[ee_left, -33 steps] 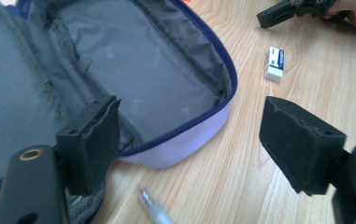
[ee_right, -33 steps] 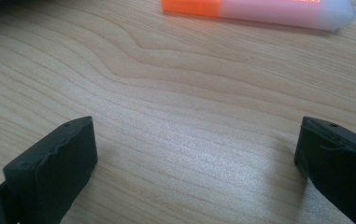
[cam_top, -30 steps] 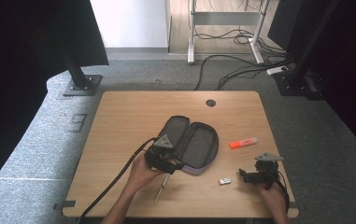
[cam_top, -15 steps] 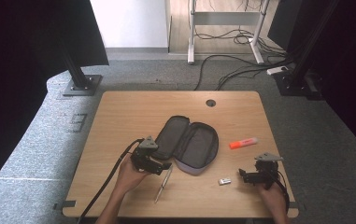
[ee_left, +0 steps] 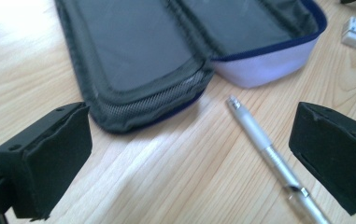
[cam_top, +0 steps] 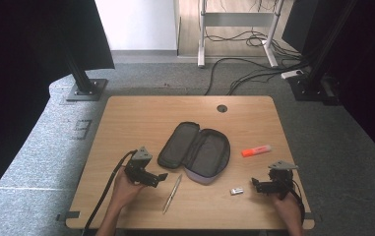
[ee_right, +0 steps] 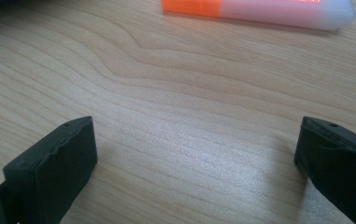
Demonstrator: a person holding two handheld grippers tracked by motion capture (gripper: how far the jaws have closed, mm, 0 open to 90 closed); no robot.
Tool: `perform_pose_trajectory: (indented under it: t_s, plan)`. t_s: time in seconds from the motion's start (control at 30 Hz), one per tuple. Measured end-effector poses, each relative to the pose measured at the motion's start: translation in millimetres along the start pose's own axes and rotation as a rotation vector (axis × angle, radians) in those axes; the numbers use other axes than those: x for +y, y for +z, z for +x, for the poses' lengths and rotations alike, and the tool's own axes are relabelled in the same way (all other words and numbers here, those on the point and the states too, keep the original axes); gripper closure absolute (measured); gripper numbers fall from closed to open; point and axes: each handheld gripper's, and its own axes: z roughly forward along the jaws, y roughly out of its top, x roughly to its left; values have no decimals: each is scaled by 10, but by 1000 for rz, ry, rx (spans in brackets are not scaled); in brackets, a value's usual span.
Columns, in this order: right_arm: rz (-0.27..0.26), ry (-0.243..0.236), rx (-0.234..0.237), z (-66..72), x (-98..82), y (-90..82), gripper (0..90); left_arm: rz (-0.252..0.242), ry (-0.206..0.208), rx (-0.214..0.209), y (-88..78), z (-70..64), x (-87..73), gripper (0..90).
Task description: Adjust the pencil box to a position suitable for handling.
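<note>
The pencil case (cam_top: 195, 152) lies unzipped and spread flat near the middle of the table (cam_top: 136, 113), both halves empty as far as the high view shows, so the opening looks done and the filling not yet begun. Just beside the case's near edge lies a silver pen (cam_top: 172, 192); an orange highlighter (cam_top: 256, 150) lies to the case's right, and a small white eraser (cam_top: 236, 190) sits near its right front corner. The left gripper (cam_top: 159, 177), to the case's front left, has just been opening its jaws, which stand wide with nothing between them, the pen (ee_left: 269, 154) just ahead. The right gripper (cam_top: 257, 186), well right of the case, stands spread and empty too. All three items probably remain to be packed.
</note>
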Motion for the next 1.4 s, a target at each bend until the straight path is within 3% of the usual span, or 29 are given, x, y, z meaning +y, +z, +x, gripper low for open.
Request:
perform_pose_trajectory:
  t_s: [0.3,0.43,0.6,0.9,1.4]
  plan:
    - [0,0,0,0,0,0,0,1,-25,38,-21,101,-249,0]
    - [1,0,0,0,1,0,0,37,-26,81,2,143,-389,0]
    - [1,0,0,0,1,0,0,60,-34,97,38,172,-489,0]
    - [2,-5,4,-6,13,12,0,92,-11,140,112,171,-545,0]
    - [24,7,15,-6,80,39,0,91,-22,149,117,160,-542,0]
